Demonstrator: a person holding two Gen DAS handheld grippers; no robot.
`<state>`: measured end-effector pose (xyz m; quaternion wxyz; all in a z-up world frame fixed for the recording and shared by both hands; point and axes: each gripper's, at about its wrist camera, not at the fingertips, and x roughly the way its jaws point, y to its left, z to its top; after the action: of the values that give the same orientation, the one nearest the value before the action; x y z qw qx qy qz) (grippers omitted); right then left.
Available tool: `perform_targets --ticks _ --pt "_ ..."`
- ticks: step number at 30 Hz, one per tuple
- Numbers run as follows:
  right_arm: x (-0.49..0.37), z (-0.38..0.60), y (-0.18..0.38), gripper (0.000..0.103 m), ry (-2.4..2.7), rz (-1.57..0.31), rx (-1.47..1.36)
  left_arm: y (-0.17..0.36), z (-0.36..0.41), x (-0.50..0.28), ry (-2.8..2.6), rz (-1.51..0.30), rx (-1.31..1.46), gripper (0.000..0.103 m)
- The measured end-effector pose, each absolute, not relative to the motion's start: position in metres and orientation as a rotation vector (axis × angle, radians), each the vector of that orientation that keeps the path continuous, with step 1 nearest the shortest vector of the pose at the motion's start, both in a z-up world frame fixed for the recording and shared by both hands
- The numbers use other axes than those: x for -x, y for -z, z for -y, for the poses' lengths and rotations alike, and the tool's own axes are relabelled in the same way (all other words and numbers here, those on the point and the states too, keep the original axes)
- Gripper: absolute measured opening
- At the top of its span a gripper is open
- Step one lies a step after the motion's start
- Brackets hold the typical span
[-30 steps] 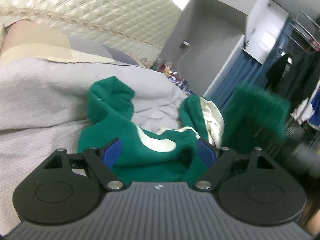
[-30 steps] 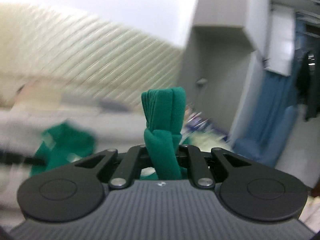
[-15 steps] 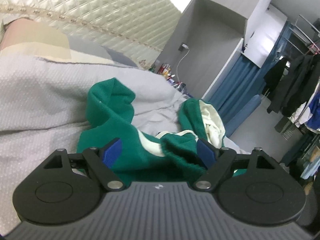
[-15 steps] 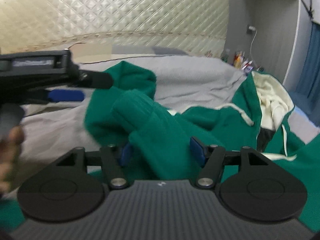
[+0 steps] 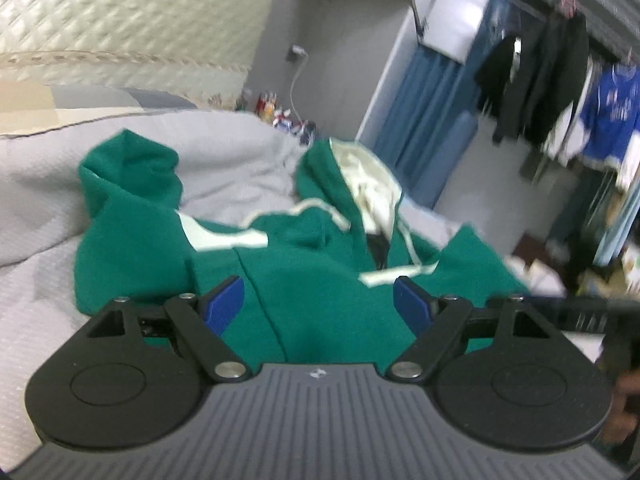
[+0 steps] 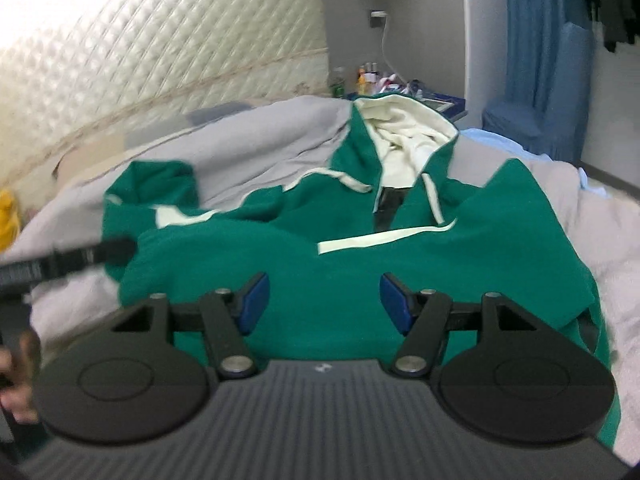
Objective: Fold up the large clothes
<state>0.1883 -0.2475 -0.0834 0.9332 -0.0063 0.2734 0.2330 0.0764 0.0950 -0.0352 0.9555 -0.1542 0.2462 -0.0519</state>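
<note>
A green hoodie (image 5: 132,248) with cream stripes lies crumpled on the grey bed cover (image 5: 40,184), its cream-lined hood (image 5: 368,184) at the far end. My left gripper (image 5: 318,304) hovers open over the near green cloth, nothing pinched between its blue pads. In the right wrist view the hoodie (image 6: 480,248) spreads wider, hood (image 6: 404,136) upright at the back. My right gripper (image 6: 324,300) is also open above the cloth, pads apart and not pressing. A left-gripper finger (image 6: 80,258) pokes in from the left, and a right-gripper finger (image 5: 580,314) shows at the right.
A quilted cream headboard (image 6: 160,60) backs the bed. Bottles (image 6: 372,76) crowd a bedside stand. Blue curtains (image 6: 540,60) and hanging clothes (image 5: 540,80) fill the right side. Something yellow (image 6: 8,216) lies at the far left. A hand (image 6: 16,380) shows at the edge.
My right gripper let go of the green sleeve it held up and came down over the hoodie, jaws apart. The sleeve now lies on the garment. Both views swung sideways.
</note>
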Motion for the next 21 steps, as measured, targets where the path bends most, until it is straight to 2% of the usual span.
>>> perform_targets --ticks 6,11,15,21 --pt "-0.224 0.267 0.120 0.060 -0.406 -0.709 -0.093 0.072 -0.081 -0.107 0.050 -0.683 0.267 0.085" --pt "-0.245 0.265 0.155 0.057 -0.384 -0.867 -0.113 0.089 -0.080 -0.117 0.005 -0.740 0.262 0.086" --pt "-0.243 0.267 0.151 0.058 -0.382 -0.872 -0.151 0.079 -0.095 -0.109 0.001 -0.684 0.342 0.086" --pt "-0.236 0.272 0.144 0.058 -0.389 -0.866 -0.193 0.055 -0.164 -0.082 -0.129 -0.448 0.660 0.086"
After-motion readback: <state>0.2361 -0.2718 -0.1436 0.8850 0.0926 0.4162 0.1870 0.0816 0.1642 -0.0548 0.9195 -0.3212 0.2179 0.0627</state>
